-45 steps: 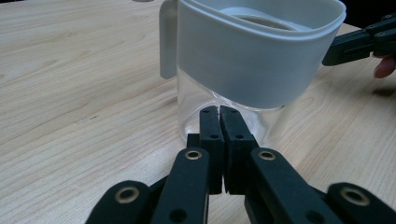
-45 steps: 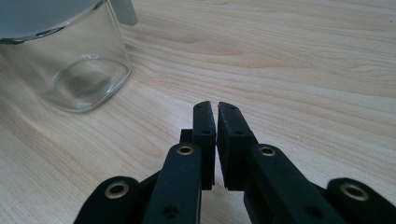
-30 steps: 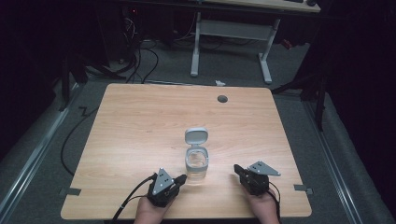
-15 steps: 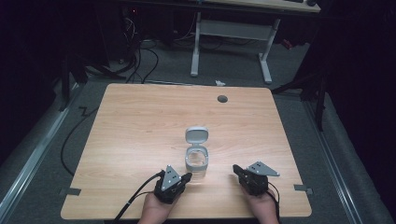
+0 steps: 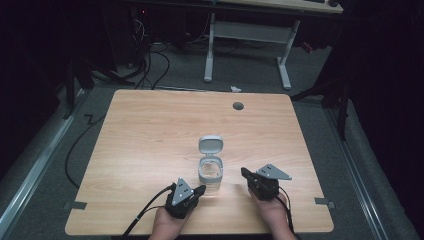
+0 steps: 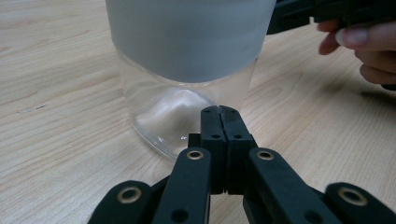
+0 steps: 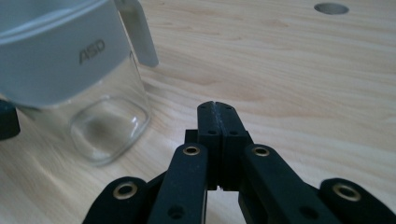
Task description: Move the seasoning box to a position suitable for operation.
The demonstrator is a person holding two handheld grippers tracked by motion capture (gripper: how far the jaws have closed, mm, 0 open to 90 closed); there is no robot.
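Glass jar [image 5: 210,174] with a grey collar stands upright on the wooden table [image 5: 150,130], toward the near edge and about midway across, its flip lid [image 5: 210,145] open and tipped back away from the person. Compared with a second ago, the left gripper [image 5: 198,190] has edged forward and to the right, so its tip now sits just beside the jar's base; in the left gripper view its jaws are pressed together, holding nothing, right up against the clear glass. The right gripper [image 5: 244,173] has barely moved. It rests near the jar's other side, a little apart from it, jaws also pressed together and empty. Both hands hold the grippers low at the table's near edge. A round cable hole [image 5: 238,106] lies well beyond the jar. Past the table's far edge, on the dark floor, stand white desk legs [image 5: 210,47] and loose cables [image 5: 150,60].
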